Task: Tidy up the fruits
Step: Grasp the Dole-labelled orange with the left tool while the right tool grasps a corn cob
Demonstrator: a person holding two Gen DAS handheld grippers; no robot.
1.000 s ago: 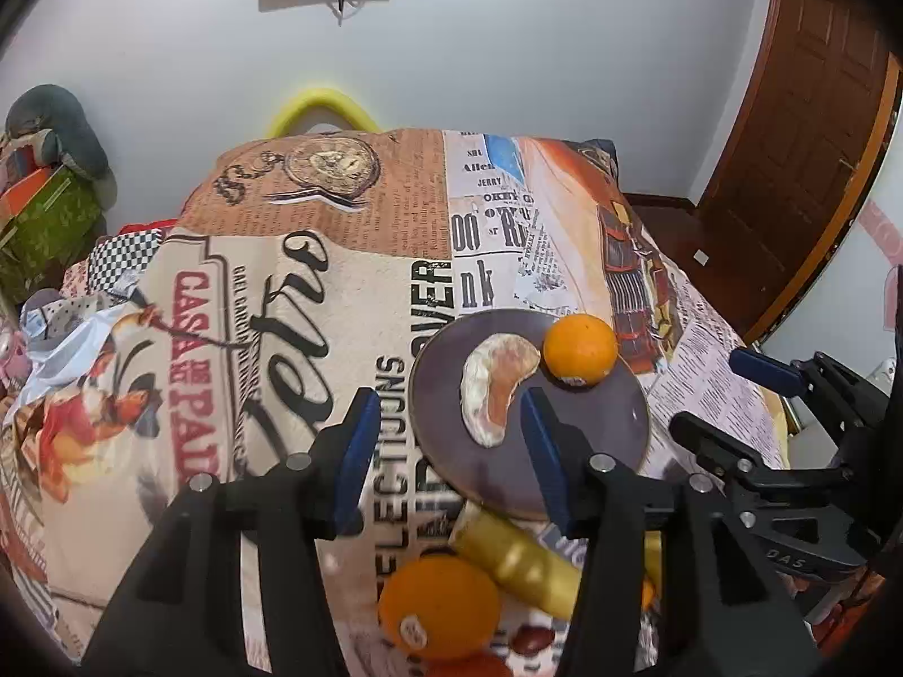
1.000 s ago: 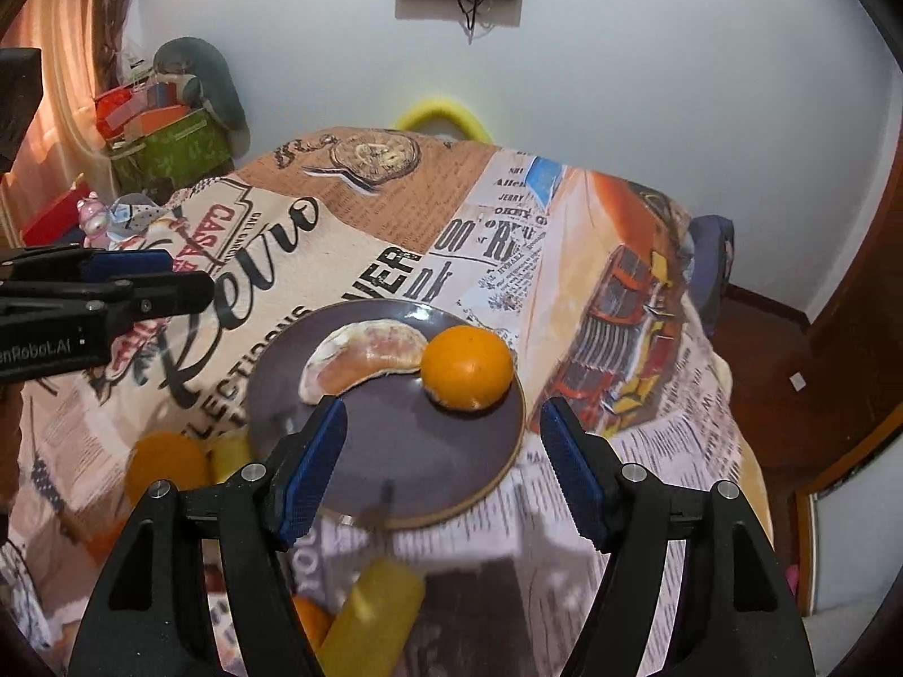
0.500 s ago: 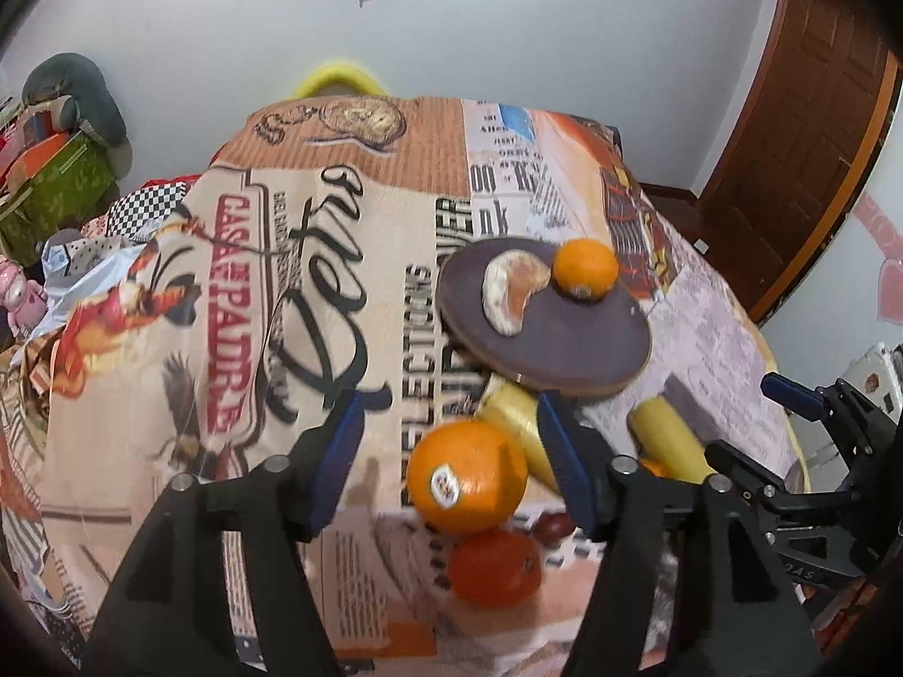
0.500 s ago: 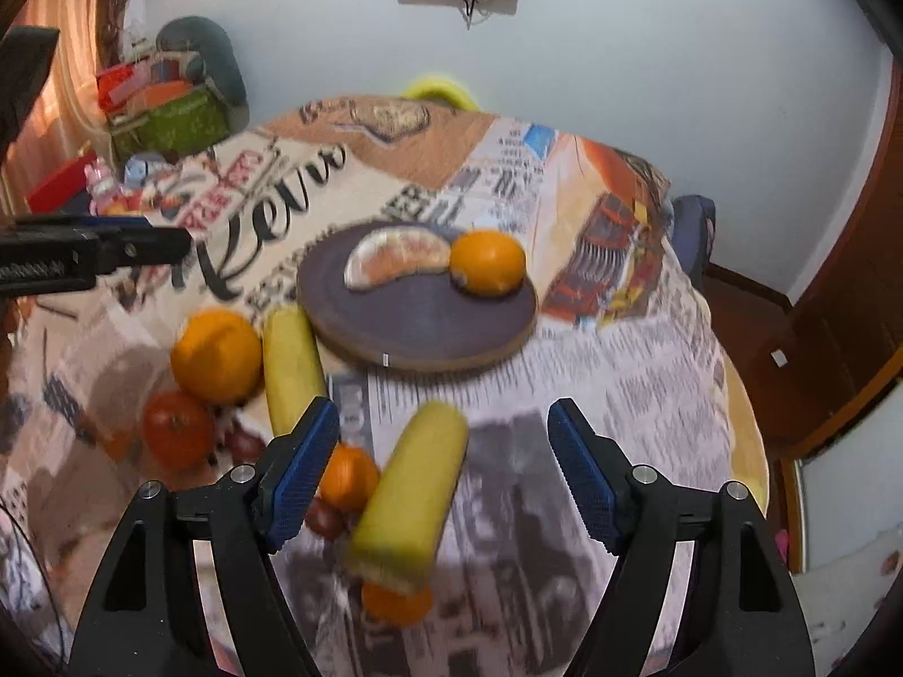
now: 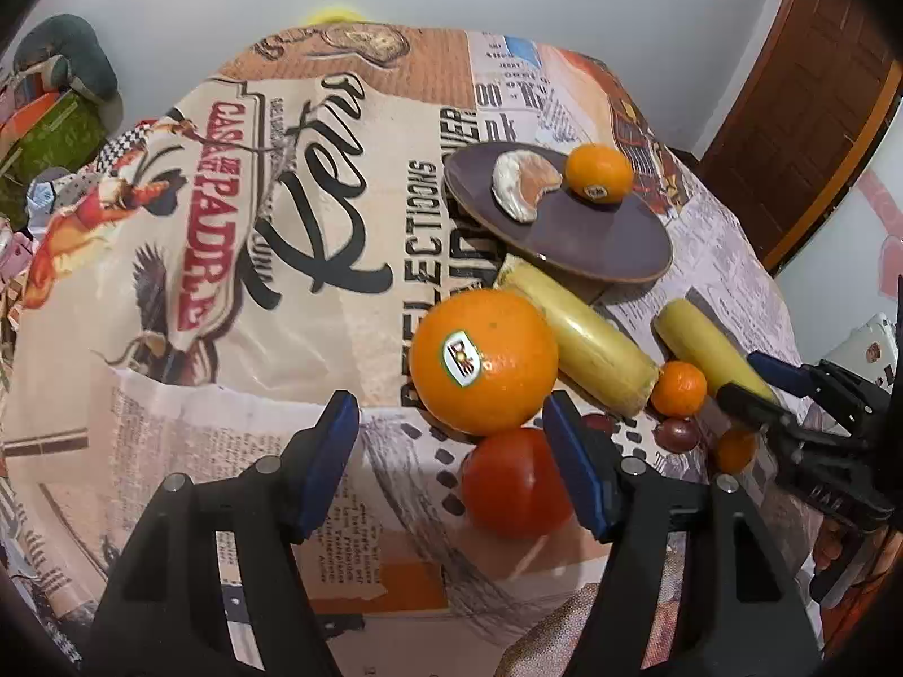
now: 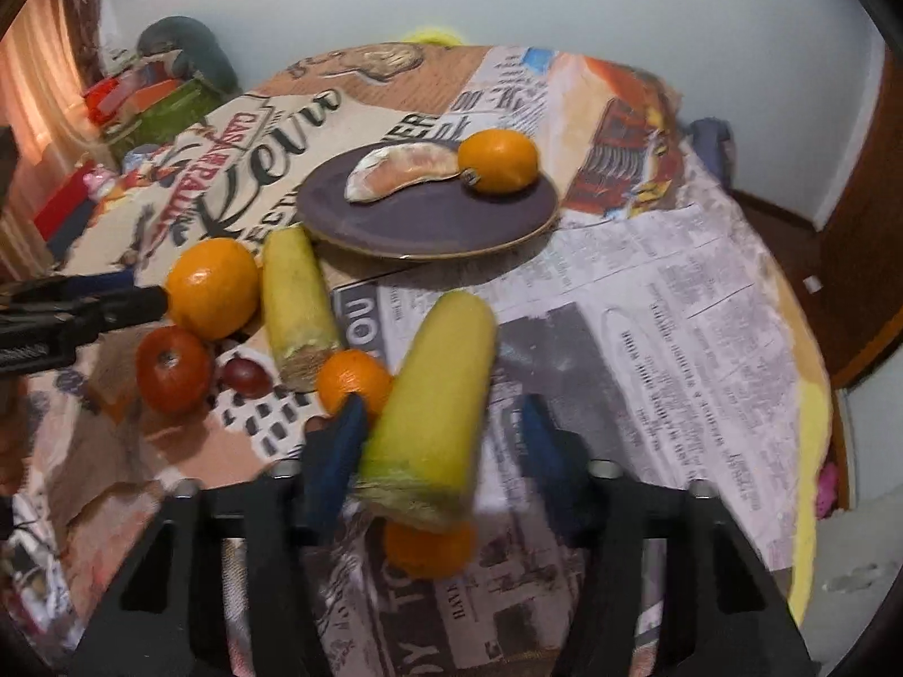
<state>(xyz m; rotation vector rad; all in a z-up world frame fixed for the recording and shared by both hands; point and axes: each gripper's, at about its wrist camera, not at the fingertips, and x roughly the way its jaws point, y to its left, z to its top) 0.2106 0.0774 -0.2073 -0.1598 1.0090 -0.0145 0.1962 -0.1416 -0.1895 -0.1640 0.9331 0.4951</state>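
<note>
Low in the frame, the right gripper (image 6: 443, 440) is closing around a yellow corn piece (image 6: 432, 400), right pad not yet touching; the left gripper (image 5: 451, 451) stands spread by the big orange (image 5: 483, 361) and tomato (image 5: 516, 482). Higher up, the plate (image 6: 406, 225) holds only an orange (image 6: 498, 161) and a peeled segment (image 6: 403, 170); most fruit remains off it

A printed tablecloth (image 5: 237, 259) covers the table, with a brown wooden door (image 5: 801, 113) beyond it.
</note>
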